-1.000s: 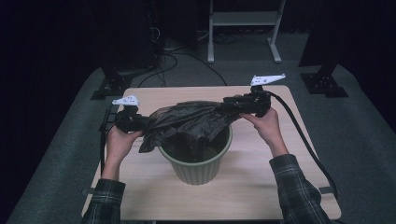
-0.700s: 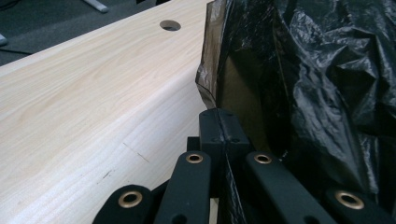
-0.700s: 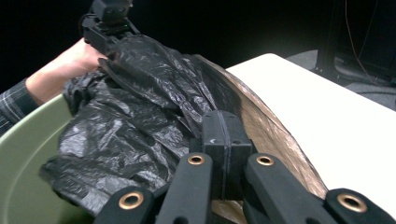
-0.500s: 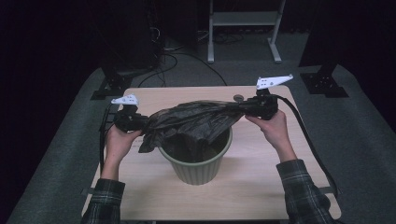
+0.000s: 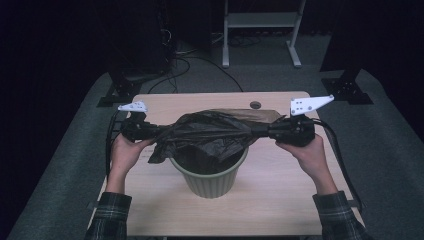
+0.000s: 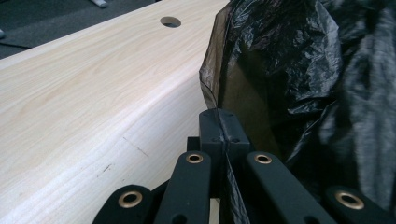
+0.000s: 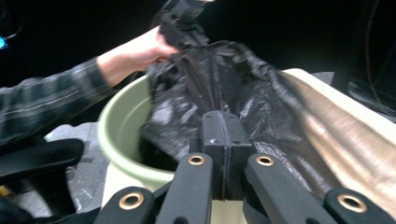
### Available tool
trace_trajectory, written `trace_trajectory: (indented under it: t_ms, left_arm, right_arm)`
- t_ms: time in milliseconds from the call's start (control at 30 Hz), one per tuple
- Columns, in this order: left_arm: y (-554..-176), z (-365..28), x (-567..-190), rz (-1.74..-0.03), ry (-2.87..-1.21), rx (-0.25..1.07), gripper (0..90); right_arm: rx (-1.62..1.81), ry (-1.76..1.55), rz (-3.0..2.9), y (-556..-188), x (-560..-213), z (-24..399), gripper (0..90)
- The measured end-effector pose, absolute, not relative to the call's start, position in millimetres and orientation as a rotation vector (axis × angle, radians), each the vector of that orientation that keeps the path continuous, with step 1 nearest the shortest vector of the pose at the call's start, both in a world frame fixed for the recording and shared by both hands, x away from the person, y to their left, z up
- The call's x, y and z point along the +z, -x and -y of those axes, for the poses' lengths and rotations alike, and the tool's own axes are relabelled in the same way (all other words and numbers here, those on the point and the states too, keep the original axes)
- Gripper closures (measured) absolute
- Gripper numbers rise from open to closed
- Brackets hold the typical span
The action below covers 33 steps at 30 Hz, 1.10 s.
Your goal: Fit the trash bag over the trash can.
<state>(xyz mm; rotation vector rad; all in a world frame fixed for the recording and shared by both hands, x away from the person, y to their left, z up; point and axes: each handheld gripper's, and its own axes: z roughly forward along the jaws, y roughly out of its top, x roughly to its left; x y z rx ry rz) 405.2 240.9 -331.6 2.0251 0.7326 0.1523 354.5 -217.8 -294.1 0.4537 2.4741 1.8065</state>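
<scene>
Quick count of what's on and around the table [image 5: 280, 210]: 1 green bin [image 5: 212, 180], 1 black plastic bag [image 5: 210, 132] stretched over it, and 1 round hole [image 5: 255, 105] in the tabletop near the far edge. There are 2 handheld grippers, the left gripper [image 5: 159, 131] and the right gripper [image 5: 257, 131], each topped with 1 grey three-cornered plate and each trailing 1 cable, so 2 plates and 2 cables. Also 2 hands, 2 plaid sleeves, and 1 metal stand [image 5: 260, 20] behind the table.
</scene>
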Motion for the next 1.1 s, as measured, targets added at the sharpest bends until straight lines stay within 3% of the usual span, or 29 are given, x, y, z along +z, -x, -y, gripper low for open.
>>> trace_trajectory:
  t_ms: [467, 1000, 1100]
  left_arm:
    - [-405, -237, -332, -0.73, -2.041, 0.142, 89.8]
    - [-405, -235, -332, -0.728, -2.059, 0.149, 89.8]
    - [-404, -235, -330, -0.726, -2.059, 0.15, 89.8]
  right_arm:
    - [1.832, -0.46, -2.546, -310, -347, 219, 89.9]
    - [1.579, -0.398, -2.802, -281, -397, 175, 89.7]
    - [1.65, -0.4, -2.737, -278, -383, 182, 80.5]
